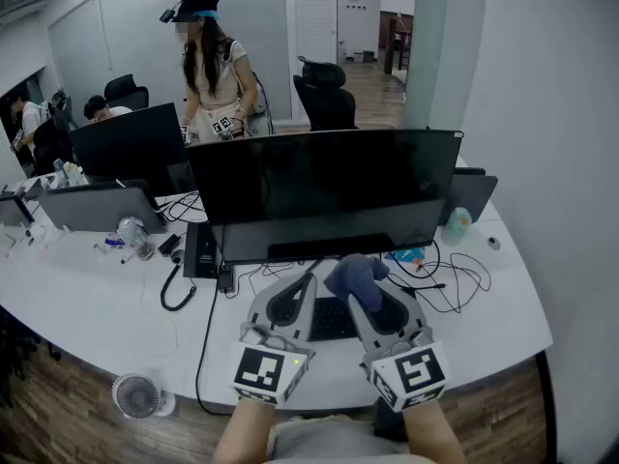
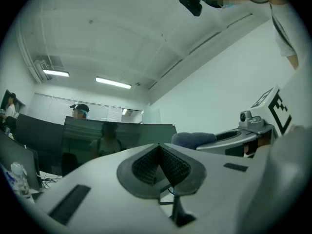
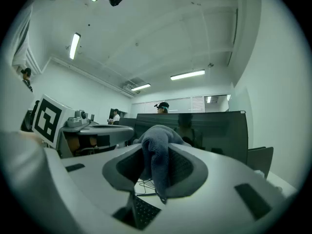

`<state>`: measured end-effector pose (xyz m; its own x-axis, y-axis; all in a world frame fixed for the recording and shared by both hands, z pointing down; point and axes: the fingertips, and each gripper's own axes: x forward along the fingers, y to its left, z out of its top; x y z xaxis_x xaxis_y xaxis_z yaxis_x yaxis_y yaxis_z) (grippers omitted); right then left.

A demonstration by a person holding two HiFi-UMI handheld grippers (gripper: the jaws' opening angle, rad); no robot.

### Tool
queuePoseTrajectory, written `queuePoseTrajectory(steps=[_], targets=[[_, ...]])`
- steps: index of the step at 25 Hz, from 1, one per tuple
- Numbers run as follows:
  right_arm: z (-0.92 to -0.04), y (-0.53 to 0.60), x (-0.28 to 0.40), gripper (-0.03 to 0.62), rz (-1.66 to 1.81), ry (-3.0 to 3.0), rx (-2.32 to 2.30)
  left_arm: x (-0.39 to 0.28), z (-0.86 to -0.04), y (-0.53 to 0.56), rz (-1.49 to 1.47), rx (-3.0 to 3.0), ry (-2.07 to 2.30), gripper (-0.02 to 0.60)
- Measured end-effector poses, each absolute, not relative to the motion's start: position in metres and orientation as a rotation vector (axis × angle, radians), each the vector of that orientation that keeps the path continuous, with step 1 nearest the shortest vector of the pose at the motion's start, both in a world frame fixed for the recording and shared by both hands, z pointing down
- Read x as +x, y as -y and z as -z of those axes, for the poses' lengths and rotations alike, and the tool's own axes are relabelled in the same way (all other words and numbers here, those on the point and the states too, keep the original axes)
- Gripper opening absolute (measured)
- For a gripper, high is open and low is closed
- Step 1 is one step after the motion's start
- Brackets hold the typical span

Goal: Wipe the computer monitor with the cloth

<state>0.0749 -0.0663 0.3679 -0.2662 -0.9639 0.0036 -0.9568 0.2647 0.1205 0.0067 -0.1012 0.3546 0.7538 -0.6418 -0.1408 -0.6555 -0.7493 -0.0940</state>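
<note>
The wide black computer monitor (image 1: 324, 191) stands on the white desk in front of me, its screen dark. My right gripper (image 1: 360, 280) is shut on a grey-blue cloth (image 1: 356, 276), which bunches above its tips just below the screen's lower edge. In the right gripper view the cloth (image 3: 157, 152) hangs pinched between the jaws, with the monitor (image 3: 209, 130) beyond. My left gripper (image 1: 308, 280) is beside it to the left, shut and holding nothing; its pads (image 2: 160, 165) meet, and the monitor (image 2: 119, 140) lies ahead.
Cables (image 1: 440, 283) trail on the white desk (image 1: 87, 303) beside a keyboard (image 1: 334, 319). A second monitor (image 1: 126, 148), a laptop (image 1: 97, 206) and a bottle (image 1: 131, 230) stand at left. A person (image 1: 213, 75) stands behind. A small fan (image 1: 135, 394) sits on the floor.
</note>
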Motion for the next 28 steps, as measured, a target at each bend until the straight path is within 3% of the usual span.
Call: queuePoseTrajectory(steps=[28], targets=[[-0.343, 0.096, 0.066, 0.124, 0.205, 2.577, 1.629, -0.003, -0.326, 0.134, -0.042, -2.840, -1.142, 0.006]])
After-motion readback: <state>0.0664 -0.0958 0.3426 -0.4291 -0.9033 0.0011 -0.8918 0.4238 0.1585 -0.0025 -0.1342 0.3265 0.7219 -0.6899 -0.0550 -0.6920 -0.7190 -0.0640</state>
